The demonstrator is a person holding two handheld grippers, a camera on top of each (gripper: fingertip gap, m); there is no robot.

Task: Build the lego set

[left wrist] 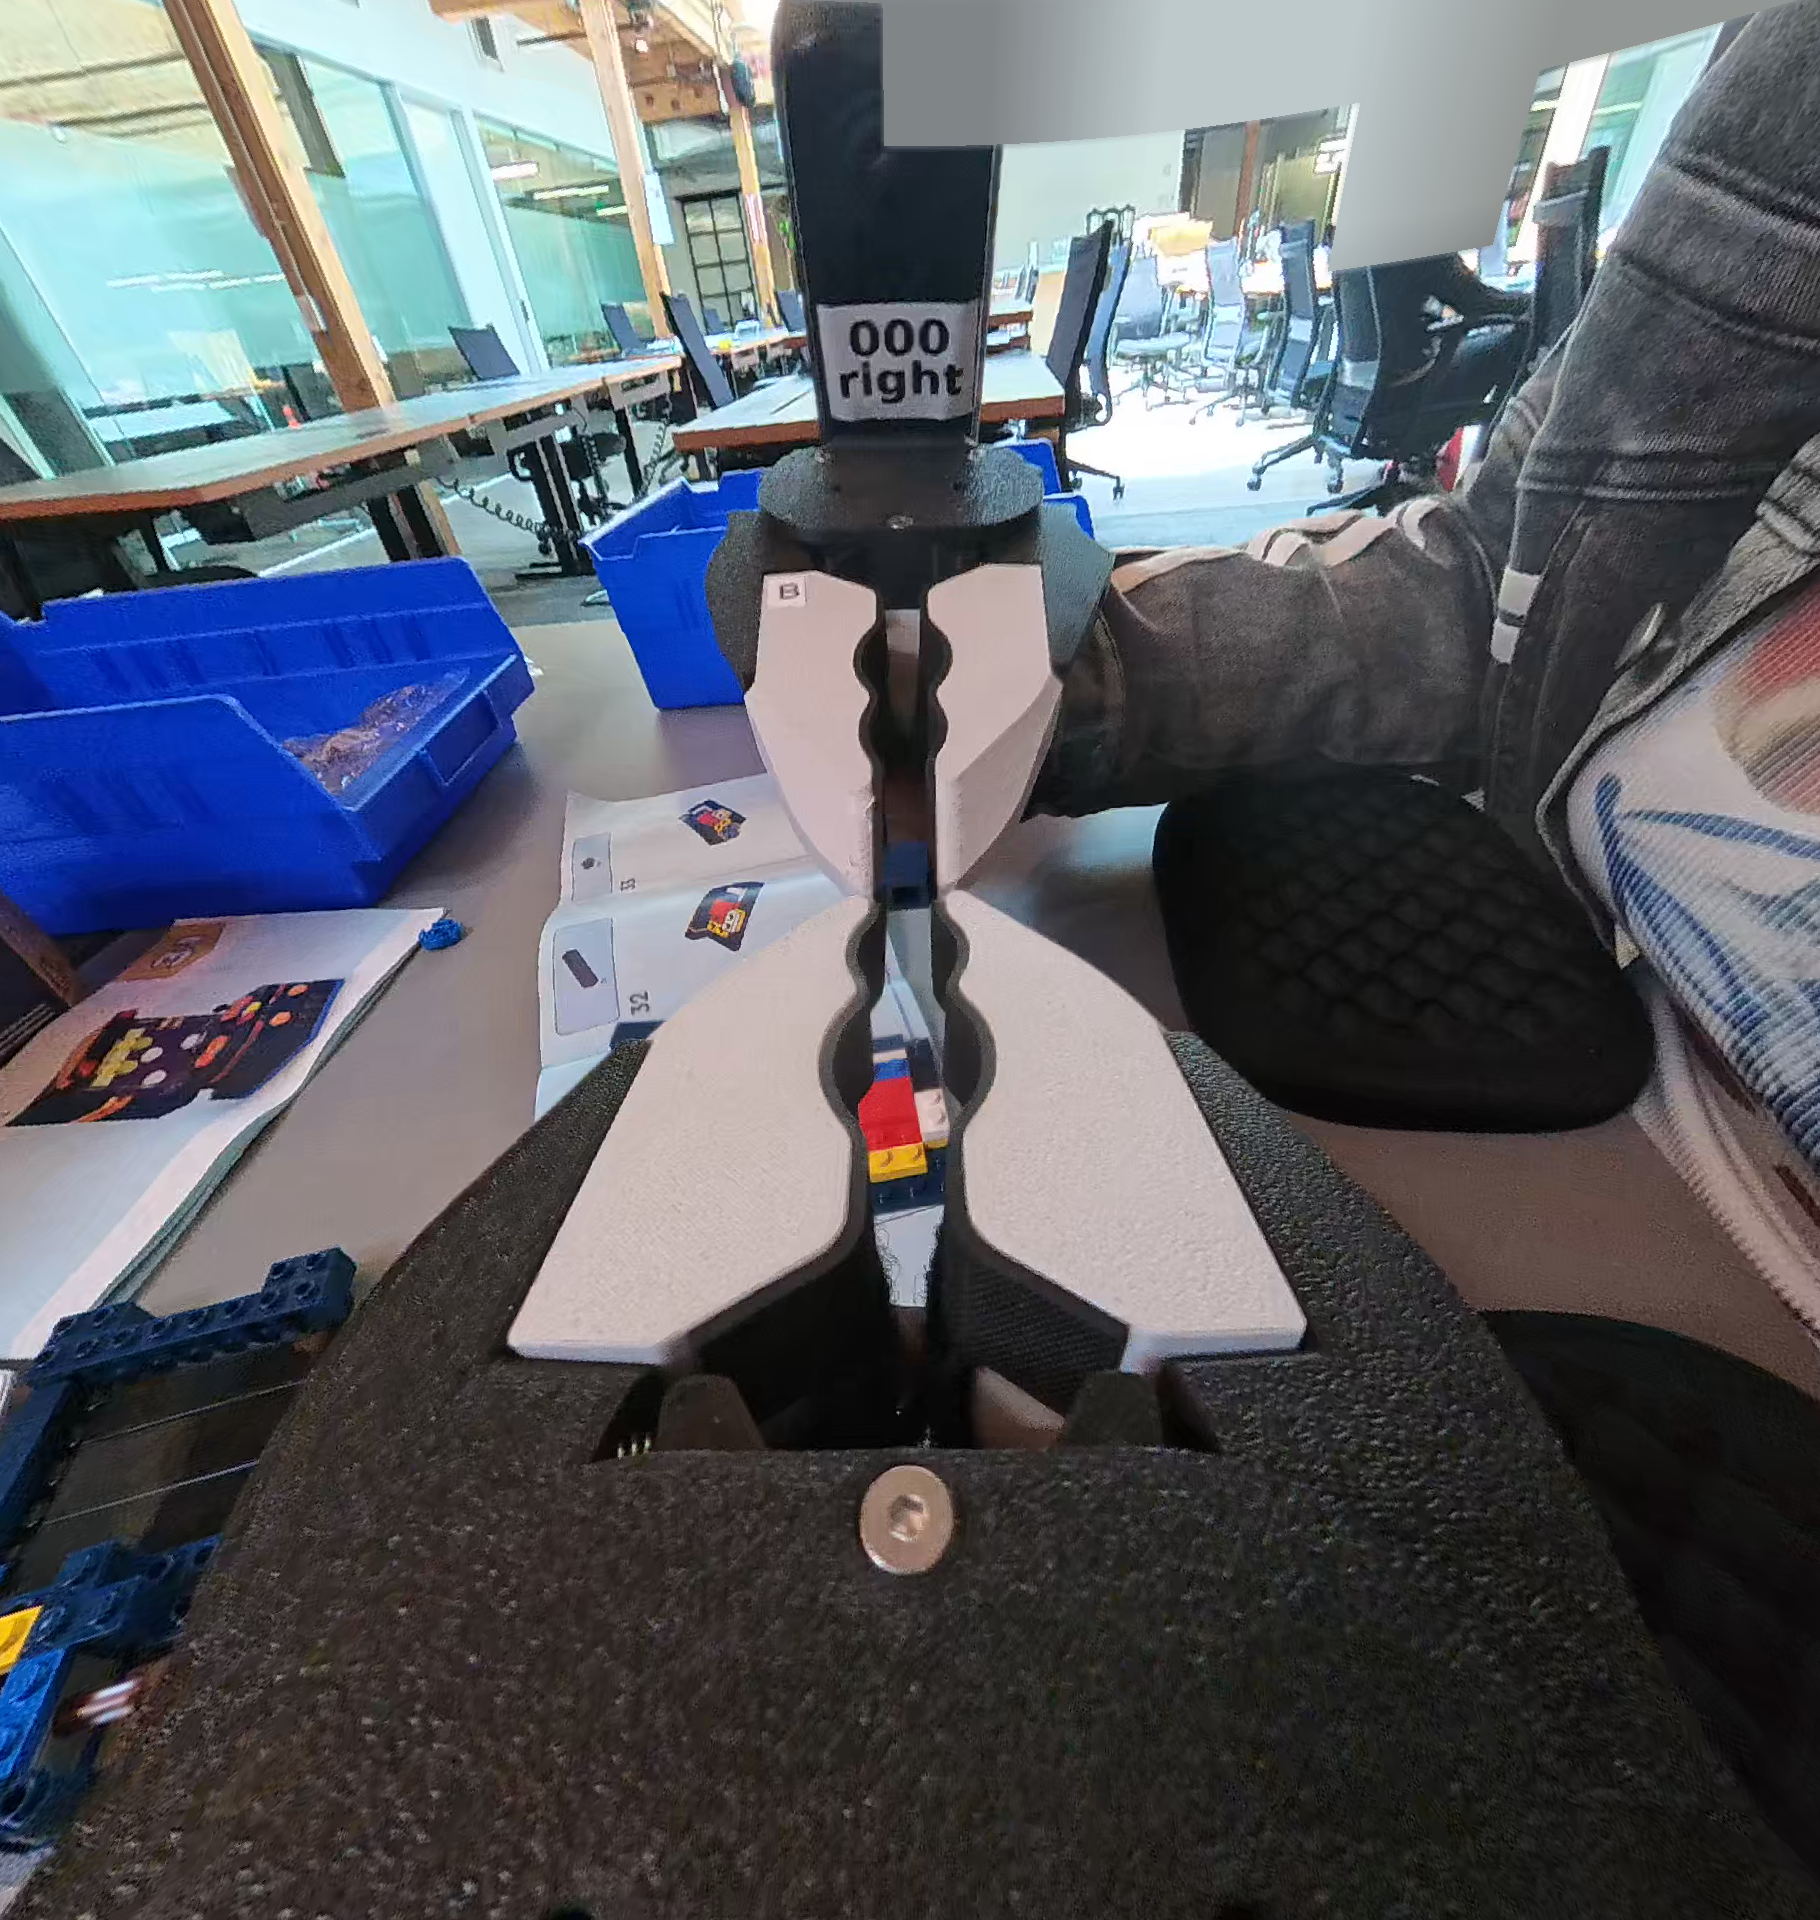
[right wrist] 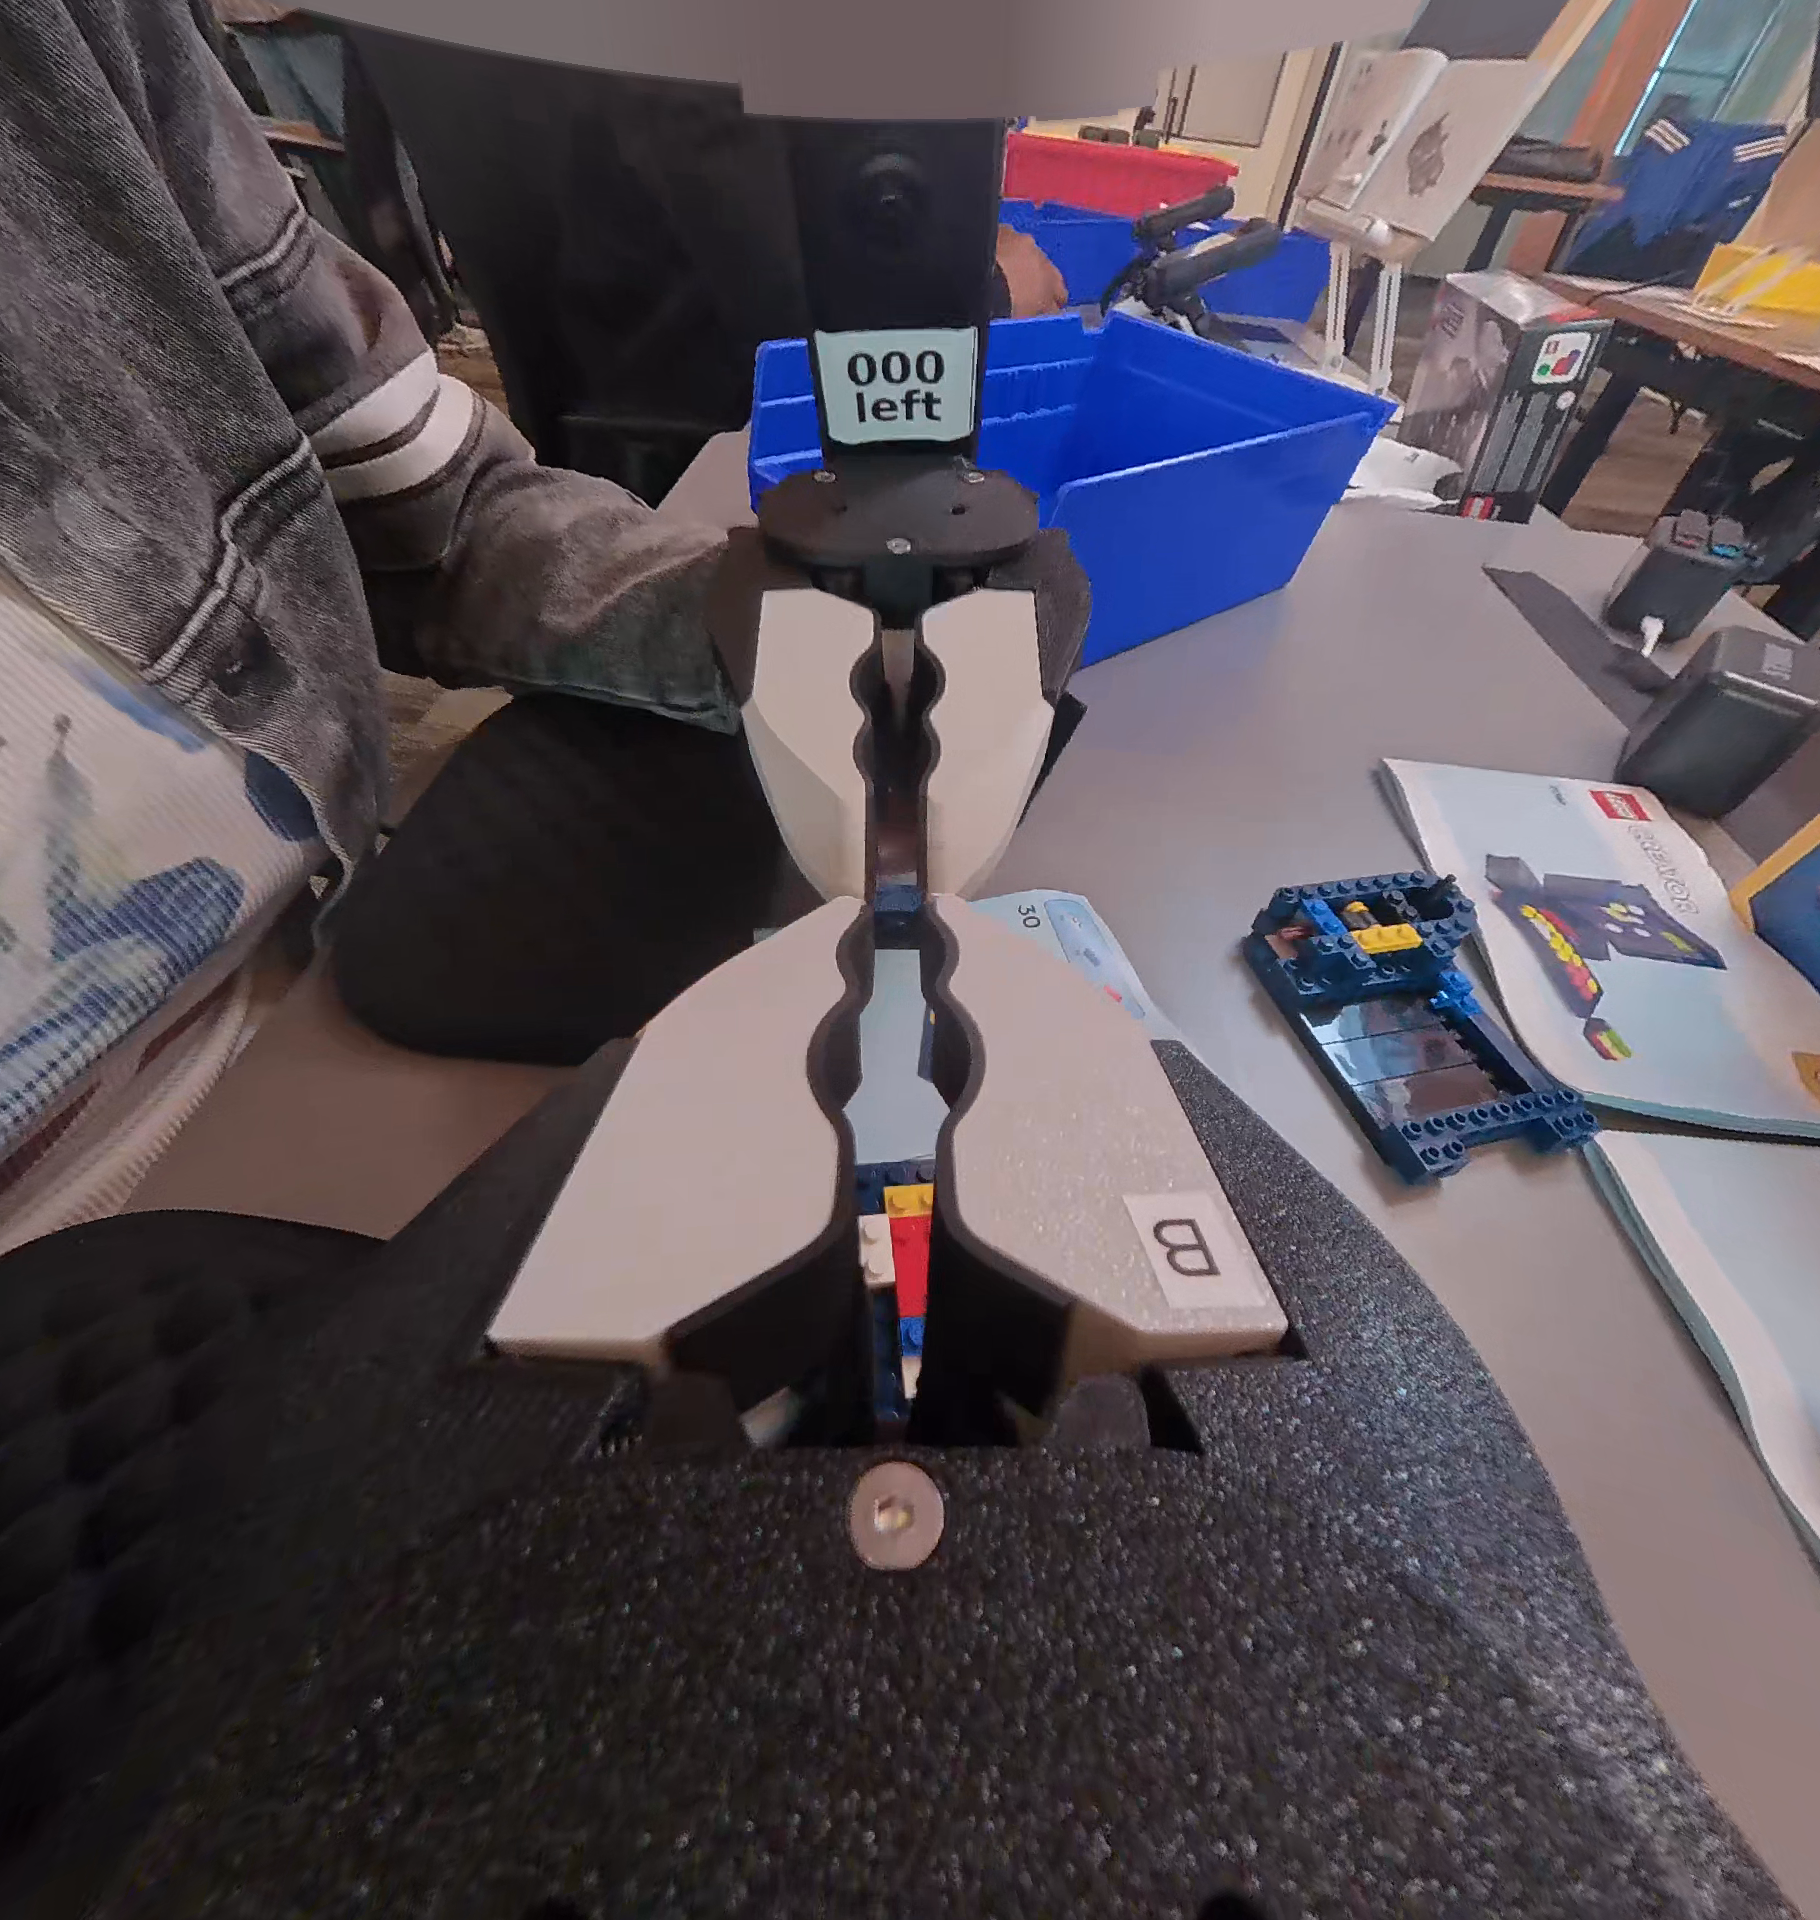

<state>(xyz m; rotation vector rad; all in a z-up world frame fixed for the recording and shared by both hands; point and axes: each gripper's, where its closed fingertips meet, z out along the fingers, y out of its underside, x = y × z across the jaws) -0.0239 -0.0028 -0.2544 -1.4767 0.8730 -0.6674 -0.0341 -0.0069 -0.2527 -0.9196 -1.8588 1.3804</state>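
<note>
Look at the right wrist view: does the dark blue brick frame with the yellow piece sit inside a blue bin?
No, the dark blue brick frame lies on the grey table, beside an open booklet.

Small dark-blue brick (left wrist: 906, 878) at the meeting fingertips: mostly masked by white fingers (left wrist: 781, 1122), so its shape cannot be told. Multicoloured brick assembly (left wrist: 901, 1127) below: visible only through the finger slot. Dark-blue frame build (left wrist: 44, 1455): cut by the left edge. Far-left blue bin (left wrist: 210, 727): contents blurred.
</note>
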